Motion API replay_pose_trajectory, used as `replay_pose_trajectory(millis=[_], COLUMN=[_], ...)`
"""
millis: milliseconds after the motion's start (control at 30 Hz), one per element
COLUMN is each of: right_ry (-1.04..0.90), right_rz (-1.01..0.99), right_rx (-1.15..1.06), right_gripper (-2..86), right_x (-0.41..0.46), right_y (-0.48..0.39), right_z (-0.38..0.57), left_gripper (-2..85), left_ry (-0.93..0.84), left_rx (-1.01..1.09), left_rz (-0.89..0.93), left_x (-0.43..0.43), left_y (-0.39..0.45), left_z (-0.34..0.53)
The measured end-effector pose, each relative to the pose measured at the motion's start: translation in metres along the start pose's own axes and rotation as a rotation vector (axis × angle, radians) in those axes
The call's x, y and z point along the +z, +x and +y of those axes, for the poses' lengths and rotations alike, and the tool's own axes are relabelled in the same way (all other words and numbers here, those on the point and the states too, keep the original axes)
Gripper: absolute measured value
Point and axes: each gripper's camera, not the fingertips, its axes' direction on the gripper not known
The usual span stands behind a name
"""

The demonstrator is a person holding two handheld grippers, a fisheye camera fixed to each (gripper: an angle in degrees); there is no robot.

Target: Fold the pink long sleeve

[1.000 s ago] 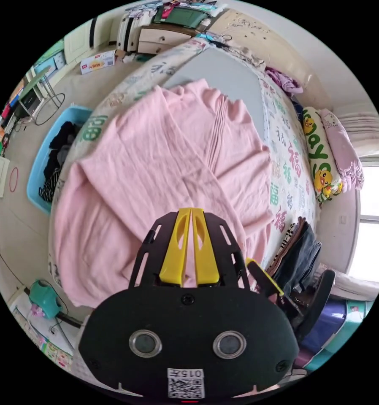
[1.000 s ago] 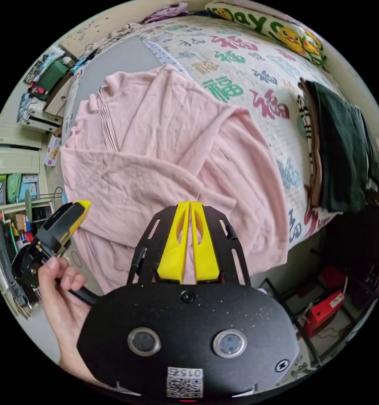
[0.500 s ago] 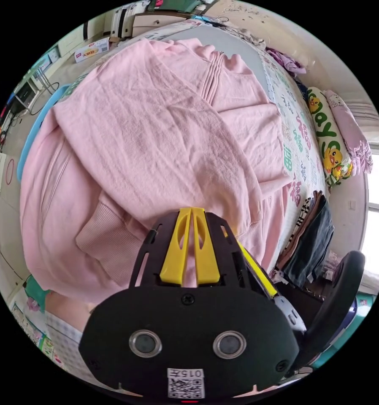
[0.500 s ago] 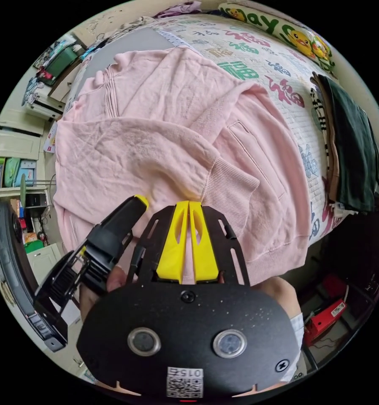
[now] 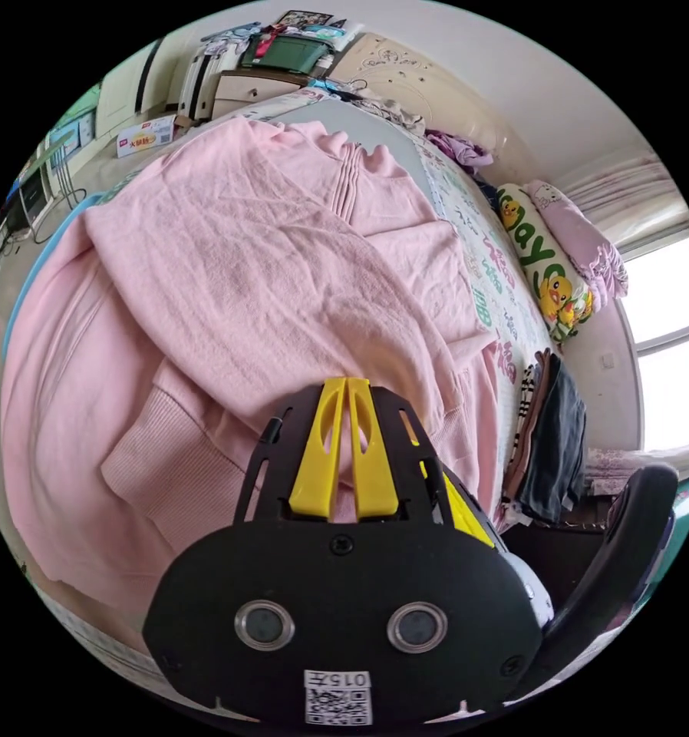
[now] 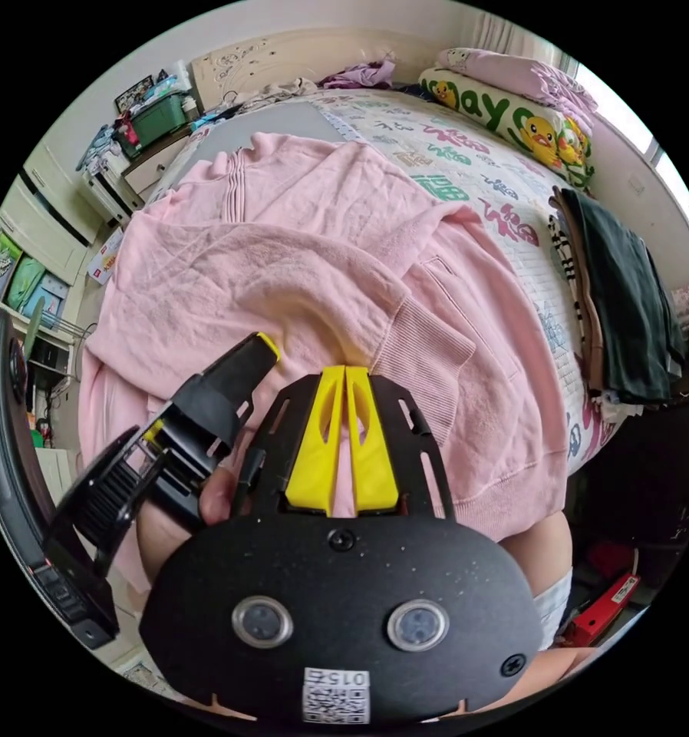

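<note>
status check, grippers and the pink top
Left gripper and right gripper both shut on pink long sleeve. Sleeves crossed over its body on bed. Folded clothes stack beside it.

The left gripper (image 5: 347,384) is hanging over the pink top (image 5: 245,292), its yellow jaws pressed together with pink cloth showing between them. The top is lying across the bed (image 5: 506,261), one ribbed cuff (image 5: 160,453) near the bed's near edge. Folded dark clothes (image 5: 552,437) are sitting at the near corner, a duck pillow (image 5: 548,269) along the far side.
</note>
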Motion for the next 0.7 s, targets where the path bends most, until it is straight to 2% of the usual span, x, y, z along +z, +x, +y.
replay_pose_trajectory(millis=[133,300,467,700], right_ry=[0.059,0.002,-0.048,-0.002], right_rz=[0.084,0.09,0.136,0.051], right_rx=[-0.059,-0.069,-0.185,-0.178], right_gripper=[-0.6,0.1,0.3,0.4], right_x=[-0.022,-0.044,-0.065,-0.087], right_y=[-0.018,-0.027,-0.038,-0.023], right_z=[0.018,0.019,0.021,0.031], left_gripper=[-0.8,-0.9,-0.8,-0.9], left_ry=[0.01,-0.038,-0.056,-0.015], left_rx=[0.006,-0.074,-0.115,-0.126], left_rz=[0.041,0.094,0.129,0.113], left_x=[-0.004,-0.008,-0.013,-0.024], left_y=[-0.011,-0.027,-0.037,-0.041], left_z=[0.01,0.018,0.029,0.054])
